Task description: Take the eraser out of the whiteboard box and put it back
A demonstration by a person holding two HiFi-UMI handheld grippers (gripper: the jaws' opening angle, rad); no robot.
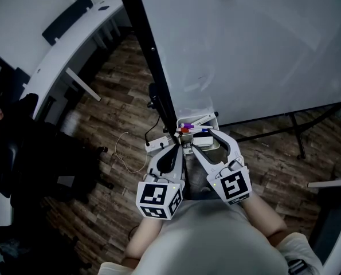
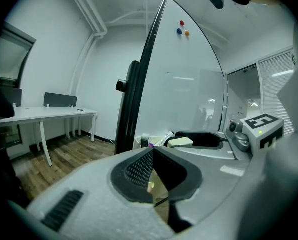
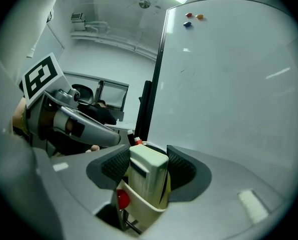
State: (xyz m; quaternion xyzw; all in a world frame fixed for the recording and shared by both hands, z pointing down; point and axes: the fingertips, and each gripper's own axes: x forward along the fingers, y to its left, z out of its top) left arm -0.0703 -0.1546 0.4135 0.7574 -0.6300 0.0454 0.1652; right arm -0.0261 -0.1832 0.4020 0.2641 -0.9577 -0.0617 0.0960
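The white eraser (image 3: 147, 171) stands upright between the pads of my right gripper (image 3: 147, 166), which is shut on it. Its lower end is inside the white whiteboard box (image 3: 138, 204), next to a red marker cap (image 3: 122, 199). In the head view the box (image 1: 211, 118) hangs at the whiteboard's lower left corner, with the eraser (image 1: 203, 140) over it. My left gripper (image 1: 179, 139) is just left of the box, jaws shut on nothing. In the left gripper view its pads (image 2: 138, 169) meet, and the eraser (image 2: 180, 142) shows beyond them.
The whiteboard (image 1: 245, 50) fills the upper right, on a black frame (image 1: 153, 56). Markers (image 1: 187, 126) lie in the box's far end. A white desk (image 1: 73, 44) stands at the left, and a thin cable (image 1: 124, 150) lies on the wooden floor.
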